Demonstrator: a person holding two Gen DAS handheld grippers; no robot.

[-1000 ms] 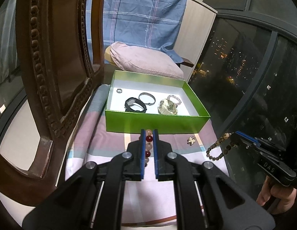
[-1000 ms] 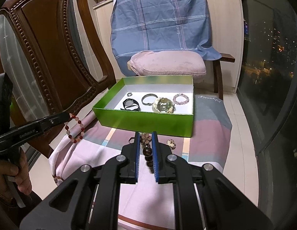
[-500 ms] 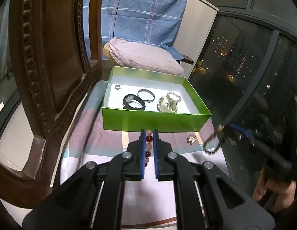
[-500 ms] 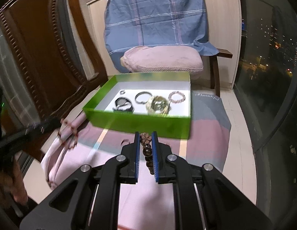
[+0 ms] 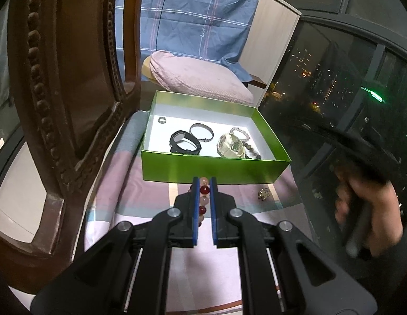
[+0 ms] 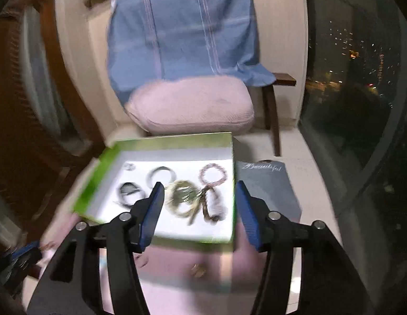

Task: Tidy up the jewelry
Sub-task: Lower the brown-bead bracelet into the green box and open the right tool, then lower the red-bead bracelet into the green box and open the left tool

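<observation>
My left gripper is shut on a bracelet of red and pink beads, held just in front of the green box. My right gripper hangs over the box, its jaws opening with nothing pressed between the pads. A brown bead bracelet lies loose on the box floor below them, next to a pale chunky bracelet. The box also holds a ring, a black watch, a silver bangle and a pink bead bracelet. The right wrist view is blurred.
A small gold charm lies on the striped cloth in front of the box. A carved wooden chair stands close on the left. Behind the box sits a pink cushion. Dark window glass runs along the right.
My right gripper has swung from the right side to over the box, opened, and let the brown bead bracelet drop into it. My left gripper has stayed put with its bracelet.
</observation>
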